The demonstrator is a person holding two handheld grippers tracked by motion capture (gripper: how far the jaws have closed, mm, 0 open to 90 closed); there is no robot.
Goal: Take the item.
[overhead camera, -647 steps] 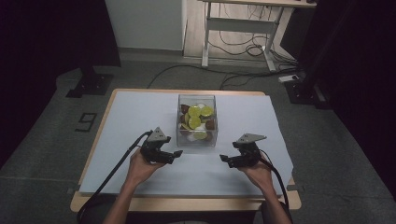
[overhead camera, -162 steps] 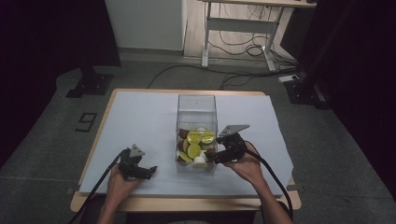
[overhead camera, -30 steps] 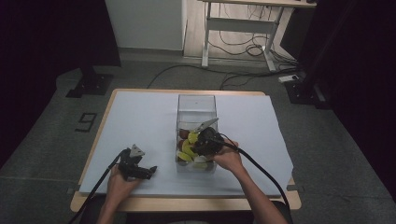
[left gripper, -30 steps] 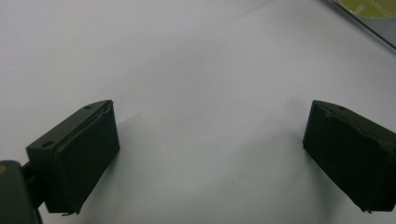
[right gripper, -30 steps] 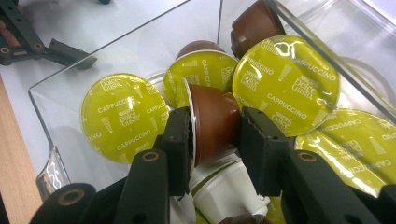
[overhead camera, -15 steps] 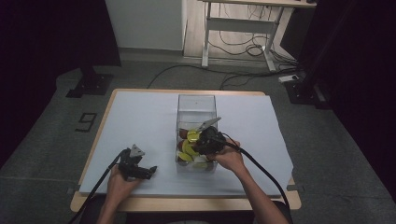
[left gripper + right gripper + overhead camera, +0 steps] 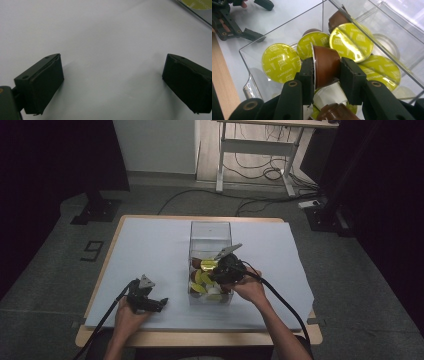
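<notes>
A: A dim room, cables on the floor, and a table [image 7: 150,245] under a white sheet at frame centre. Where's the work?

B: Start at the right gripper [image 7: 327,75]. Its pads are clamped on a brown capsule [image 7: 325,65], one on the rim end, the other on the base. The capsule lies on its side between them, just above centre in the right gripper view, and seems lifted a little off the heap.

A: Why sideways?

B: My guess: the capsules lie jumbled, so it takes this one the way it lay. Pinching rim to base gives the pads two flat faces rather than the sloped wall.

A: What's around it?

B: Yellow-green lids [image 7: 280,62] to the left and upper right of it, and a white capsule [image 7: 329,95] right below the pads. All of it sits in a clear box [image 7: 210,227] mid-table; in the high view the right gripper [image 7: 226,269] reaches in over its near right part, and the hand behind it rests at the wall.

A: And the other hand?

B: The left gripper [image 7: 145,297] lies on the sheet at lower left of the high view, well apart from the box. Its own view shows the fingers [image 7: 41,85] spread wide over bare sheet, nothing between them. Parked, I'd say, since picking one capsule needs only one hand.
</notes>
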